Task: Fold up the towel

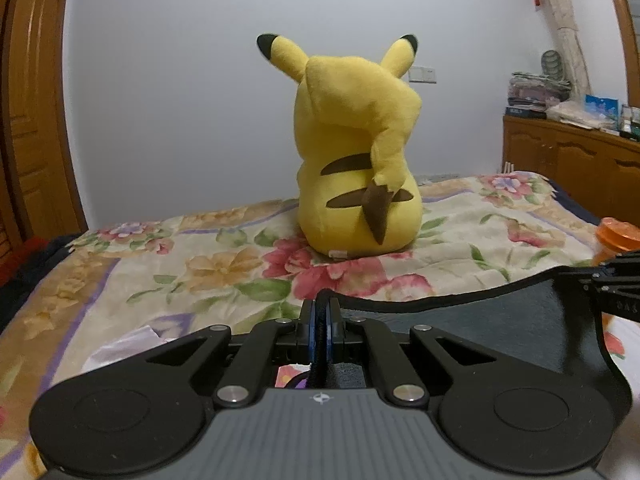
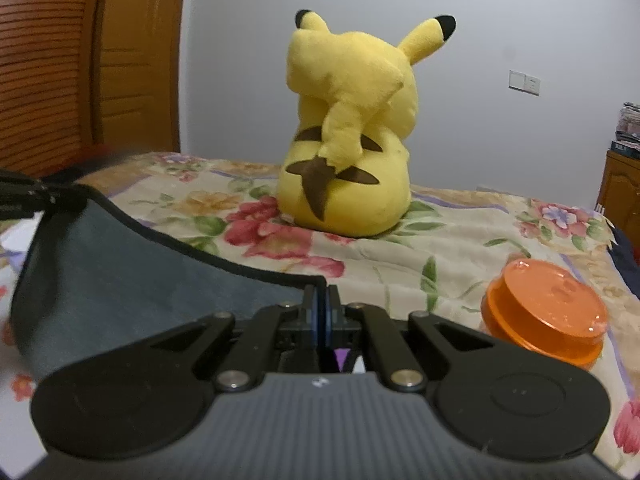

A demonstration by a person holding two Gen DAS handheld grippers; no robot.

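Grey-blue terry cloth with a dark stitched hem, the towel (image 1: 500, 320) hung slack between the two tongs above the floral quilted bedspread (image 1: 224, 264), its top edge sagging in a shallow curve from one grip to the other. The left tongs (image 1: 321, 312) were clenched on one corner of that hem, the fabric visibly pinched between the blue pads, and the right tongs (image 2: 322, 312) were likewise clamped on the opposite corner, the hem running straight into the closed gap. Seen from the right wrist, the towel (image 2: 132, 276) draped down and away toward the left tongs, its lower part reaching the bed. It looked light, soft and wholly limp, with no stiffness to hold a crease by itself, so it would likely follow wherever the corners were carried and swing or bunch if moved fast. The hemmed corners seemed the soundest places to hold, since the thicker binding gives the pads something to bite on and keeps the edge taut for a straight fold. A yellow plush toy with black-tipped ears (image 1: 356, 148) sat upright farther up the bed, well apart from the towel, and an orange translucent round lidded container (image 2: 544, 312) lay near the right tongs, close enough that a swinging corner might brush it.
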